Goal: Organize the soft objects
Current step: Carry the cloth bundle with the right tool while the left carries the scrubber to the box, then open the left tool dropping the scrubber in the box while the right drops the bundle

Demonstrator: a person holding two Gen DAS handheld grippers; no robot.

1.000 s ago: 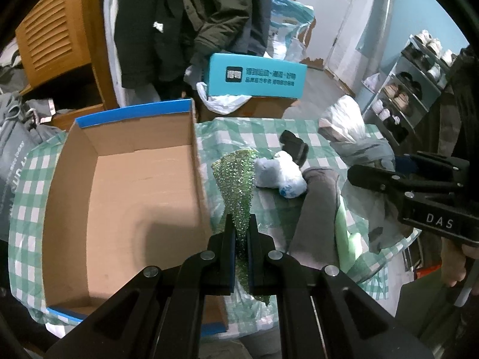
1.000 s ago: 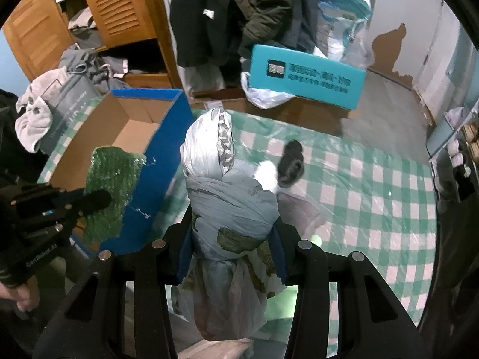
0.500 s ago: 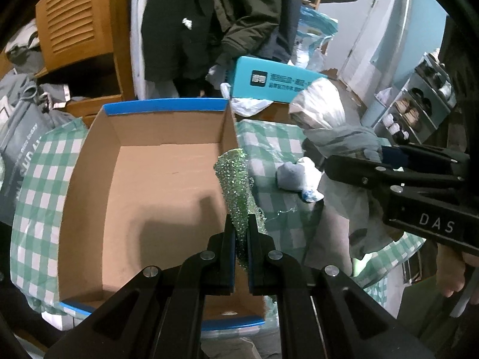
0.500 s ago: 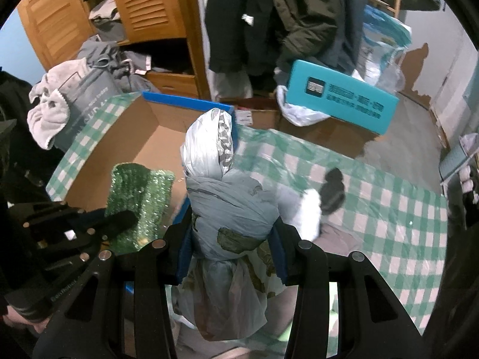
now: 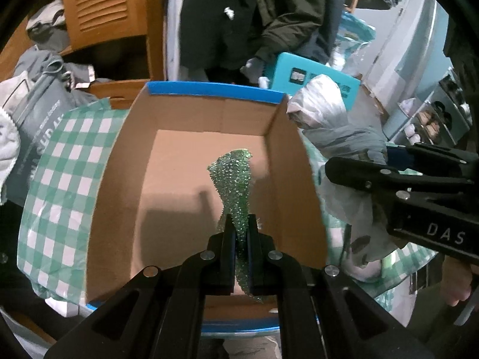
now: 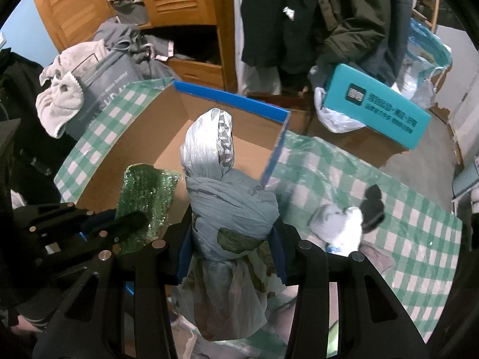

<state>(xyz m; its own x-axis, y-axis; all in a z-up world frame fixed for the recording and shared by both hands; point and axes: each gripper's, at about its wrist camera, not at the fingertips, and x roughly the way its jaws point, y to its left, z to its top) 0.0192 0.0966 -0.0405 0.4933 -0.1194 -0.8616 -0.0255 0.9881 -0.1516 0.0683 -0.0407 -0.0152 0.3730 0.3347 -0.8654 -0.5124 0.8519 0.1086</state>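
The left gripper (image 5: 240,227), pinched tight on a green glittery cloth (image 5: 236,185), hangs over the open cardboard box (image 5: 119,179). The right gripper (image 6: 232,233) clamps a knotted grey bundle (image 6: 233,206) above the box's right edge, where it might snag the wall.
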